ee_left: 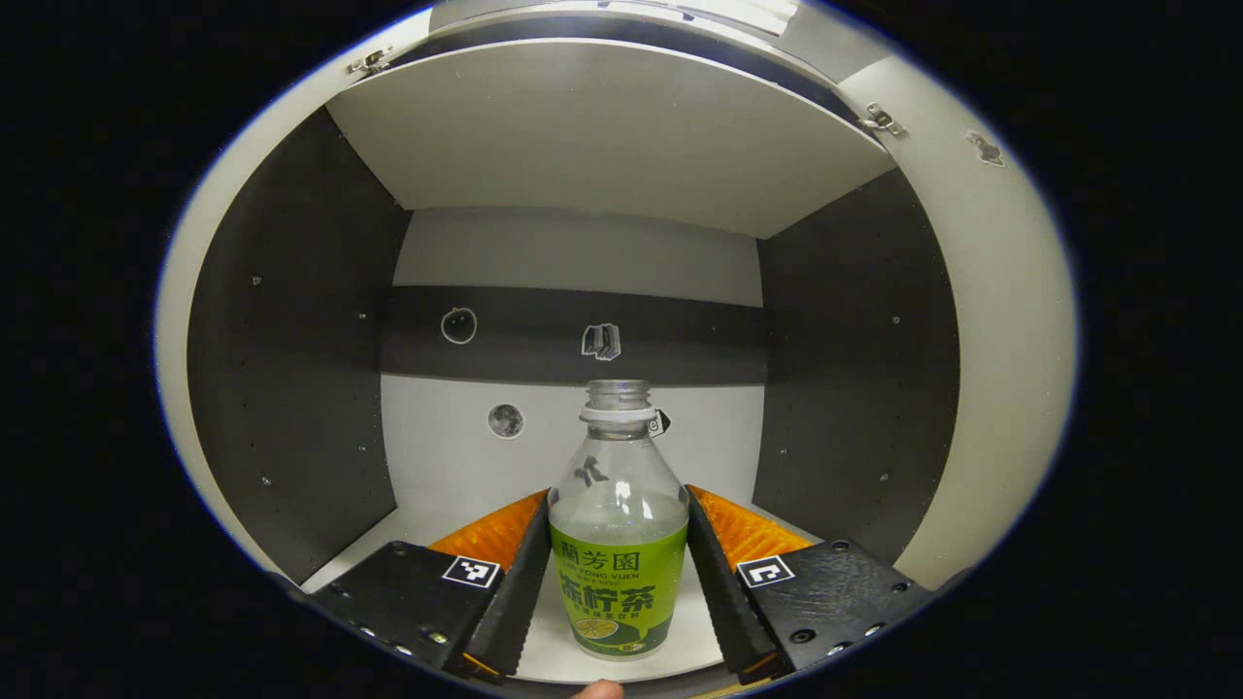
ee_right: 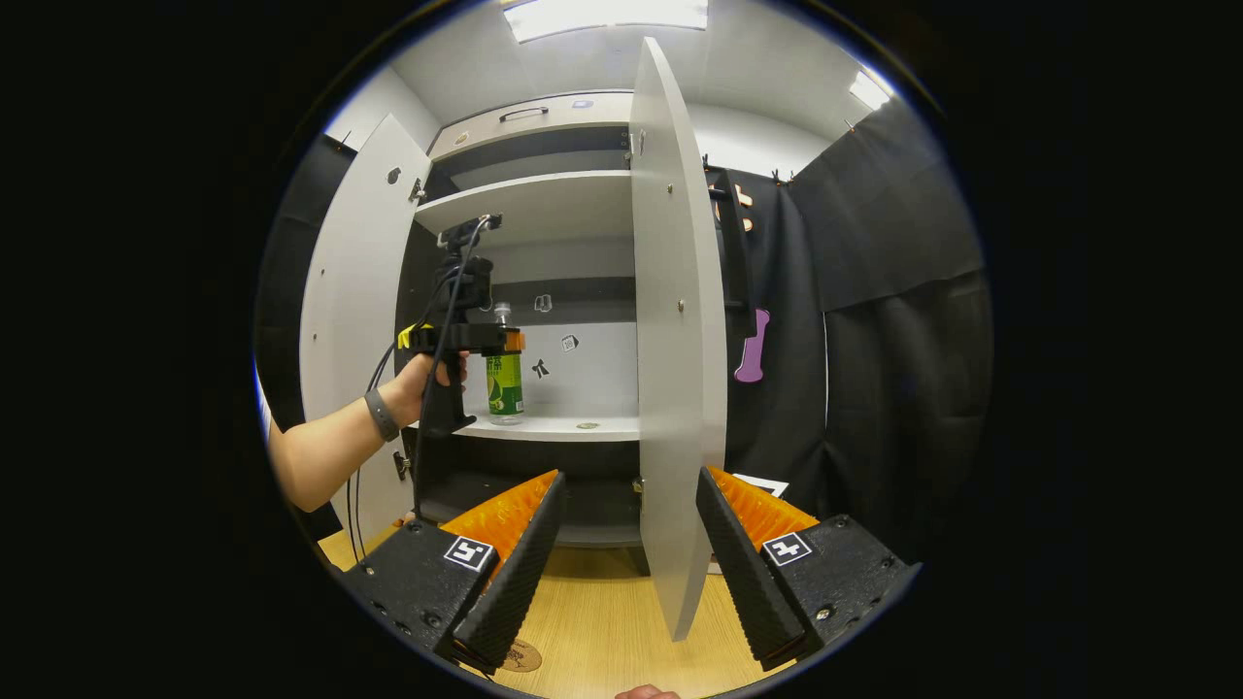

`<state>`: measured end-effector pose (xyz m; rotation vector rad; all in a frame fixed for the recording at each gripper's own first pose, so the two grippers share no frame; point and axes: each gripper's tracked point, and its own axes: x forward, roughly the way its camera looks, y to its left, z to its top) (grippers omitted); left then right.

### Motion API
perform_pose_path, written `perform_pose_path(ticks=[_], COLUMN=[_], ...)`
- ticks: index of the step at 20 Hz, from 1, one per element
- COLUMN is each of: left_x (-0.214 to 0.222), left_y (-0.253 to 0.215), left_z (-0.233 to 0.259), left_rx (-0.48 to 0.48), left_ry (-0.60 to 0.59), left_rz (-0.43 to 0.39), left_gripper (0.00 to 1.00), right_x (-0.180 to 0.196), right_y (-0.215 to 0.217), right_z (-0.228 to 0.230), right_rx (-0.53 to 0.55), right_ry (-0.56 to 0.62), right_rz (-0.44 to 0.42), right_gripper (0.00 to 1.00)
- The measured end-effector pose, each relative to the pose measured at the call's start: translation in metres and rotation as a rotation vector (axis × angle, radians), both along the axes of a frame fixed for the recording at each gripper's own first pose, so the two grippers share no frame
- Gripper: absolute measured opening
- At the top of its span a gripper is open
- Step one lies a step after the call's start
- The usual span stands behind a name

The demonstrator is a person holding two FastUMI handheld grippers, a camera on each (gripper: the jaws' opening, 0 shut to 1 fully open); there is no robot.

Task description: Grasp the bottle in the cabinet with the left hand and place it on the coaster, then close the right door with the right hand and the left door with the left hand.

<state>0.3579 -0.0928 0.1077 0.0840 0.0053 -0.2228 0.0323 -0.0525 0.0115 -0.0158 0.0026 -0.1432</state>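
A clear bottle (ee_left: 619,582) with a green label and no cap stands upright on the white cabinet shelf (ee_left: 447,485). My left gripper (ee_left: 618,497) is shut on it, one finger pressing each side at label height. In the right gripper view, a hand (ee_right: 427,374) holds that left gripper (ee_right: 500,342) at the bottle (ee_right: 504,388) inside the cabinet. My right gripper (ee_right: 629,476) hangs open over the wooden table, holding nothing. The open right door (ee_right: 670,340) stands edge-on beyond its fingers. The left door (ee_right: 354,291) is swung open. A round brown coaster (ee_right: 521,657) lies on the table.
The cabinet has dark side walls (ee_left: 291,388) and a shelf board (ee_left: 602,136) above the bottle. Small stickers dot the back wall (ee_left: 602,342). Below the bottle's shelf is a dark lower compartment (ee_right: 583,505). Black cloth (ee_right: 874,340) hangs to the right of the cabinet.
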Motion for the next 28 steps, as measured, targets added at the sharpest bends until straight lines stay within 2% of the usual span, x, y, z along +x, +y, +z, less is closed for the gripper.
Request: perform_pose_path(ticks=[1, 6, 9, 11, 18, 21, 23, 25, 28], left_x=[-0.008, -0.067, -0.108, -0.129, -0.189, -0.215, -0.231, -0.247, -0.262], left_y=[-0.001, -0.014, -0.024, -0.023, -0.004, 0.006, 0.009, 0.009, 0.005], left_z=[0.001, 0.009, -0.003, -0.014, -0.086, -0.118, -0.144, -0.174, -0.223], left_rx=[-0.007, 0.016, 0.012, -0.003, -0.031, -0.054, -0.035, 0.007, -0.001], left_ry=[0.006, -0.027, -0.009, -0.004, -0.023, -0.067, -0.090, -0.082, -0.010], left_rz=[-0.016, -0.104, -0.163, -0.172, -0.092, -0.030, 0.011, 0.038, 0.043], left_gripper=[0.73, 0.73, 0.76, 0.73, 0.73, 0.74, 0.73, 0.73, 0.73], right_x=[-0.001, -0.001, -0.002, -0.004, -0.011, -0.012, -0.016, -0.019, -0.021], right_y=[0.000, 0.012, 0.021, 0.027, 0.033, 0.032, 0.031, 0.029, 0.024], right_z=[0.001, 0.009, 0.017, 0.022, 0.042, 0.049, 0.053, 0.054, 0.054], right_rx=[0.000, -0.012, 0.011, 0.024, 0.027, 0.037, 0.040, 0.036, 0.045], right_ry=[-0.001, -0.014, -0.025, -0.034, -0.056, -0.056, -0.056, -0.049, -0.032], right_rz=[0.004, 0.045, 0.068, 0.084, 0.103, 0.108, 0.106, 0.103, 0.090], right_gripper=[0.83, 0.83, 0.83, 0.83, 0.83, 0.83, 0.83, 0.83, 0.83])
